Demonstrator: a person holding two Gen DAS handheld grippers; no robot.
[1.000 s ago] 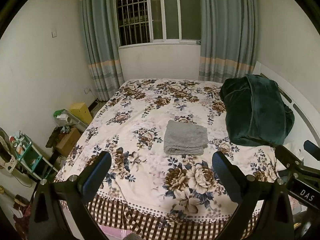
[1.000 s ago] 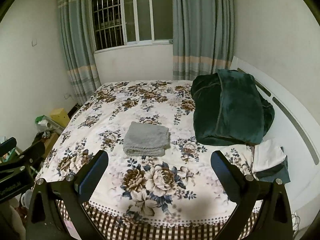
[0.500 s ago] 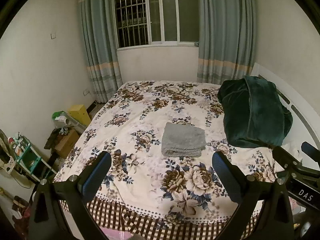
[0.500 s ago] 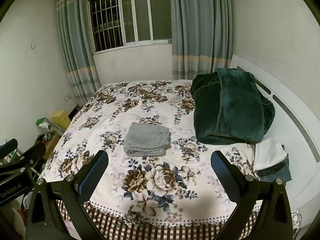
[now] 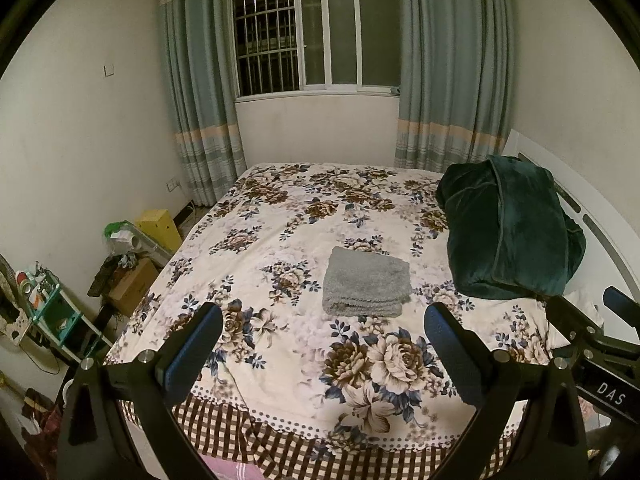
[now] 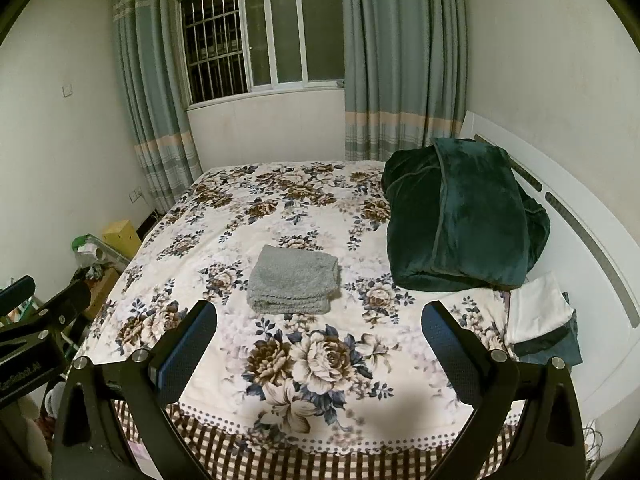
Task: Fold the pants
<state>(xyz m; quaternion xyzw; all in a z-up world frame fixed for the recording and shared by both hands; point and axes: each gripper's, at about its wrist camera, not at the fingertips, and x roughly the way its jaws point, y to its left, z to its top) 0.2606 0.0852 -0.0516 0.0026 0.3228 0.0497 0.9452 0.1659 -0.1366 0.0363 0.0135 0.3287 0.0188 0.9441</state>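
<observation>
- Pants (image 5: 366, 282), grey and folded into a neat rectangle, lie mid-bed on the floral bedspread (image 5: 280, 216), well apart from both grippers.
- Left gripper (image 5: 322, 350): spread wide, holding nothing.
- Right gripper (image 6: 318, 346): likewise spread and bare; "DAS" reads on its body in the left view.
- Green blanket (image 6: 460, 216) is heaped by the headboard.

White walls enclose a bed (image 5: 280, 240) with a floral cover at centre frame; a barred window (image 5: 316, 36) at top centre sits between grey-green curtains (image 5: 200, 92), and boxes (image 5: 132, 284) crowd the lower left

A home bedroom: floral-covered bed (image 5: 280, 216), curtained window (image 5: 316, 36).
</observation>
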